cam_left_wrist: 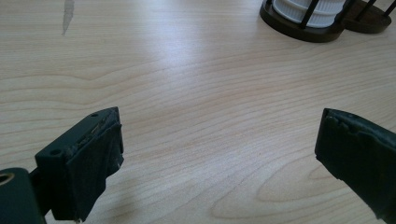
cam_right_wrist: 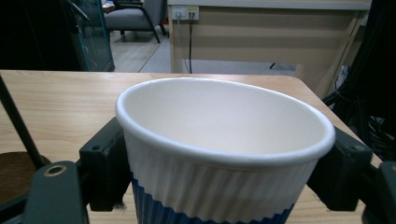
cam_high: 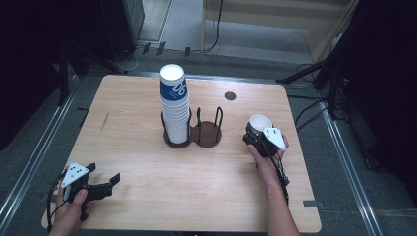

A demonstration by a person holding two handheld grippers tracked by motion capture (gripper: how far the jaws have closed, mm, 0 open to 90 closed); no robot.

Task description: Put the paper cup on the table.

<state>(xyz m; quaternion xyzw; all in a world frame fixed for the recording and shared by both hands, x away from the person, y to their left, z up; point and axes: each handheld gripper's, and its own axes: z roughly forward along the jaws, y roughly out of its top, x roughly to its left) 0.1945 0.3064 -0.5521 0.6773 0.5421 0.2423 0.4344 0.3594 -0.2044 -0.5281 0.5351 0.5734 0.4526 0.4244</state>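
From above, a paper cup (cam_high: 259, 122) is seen clamped upright in the right gripper (cam_high: 259, 132) near the table's (cam_high: 147, 196) right edge, beside the holder (cam_high: 205, 133) bearing a cup stack (cam_high: 175, 105). Along the left gripper (cam_left_wrist: 219, 154), spread jaws are shown over bare wood. Along the right gripper (cam_right_wrist: 224, 172), the cup (cam_right_wrist: 224, 154) is pinched between both jaws.

This looks like a lab or office room set up for recording. A light wooden table (cam_high: 147, 196) stands on grey carpet, ringed by dark stand legs (cam_high: 305, 76) and loose cables (cam_high: 307, 115). Metal rails (cam_high: 29, 167) run along the floor on both sides. Beyond the table are a wall socket (cam_right_wrist: 185, 11) with plugs, an office chair (cam_right_wrist: 133, 18) and pale wooden furniture (cam_right_wrist: 261, 37).
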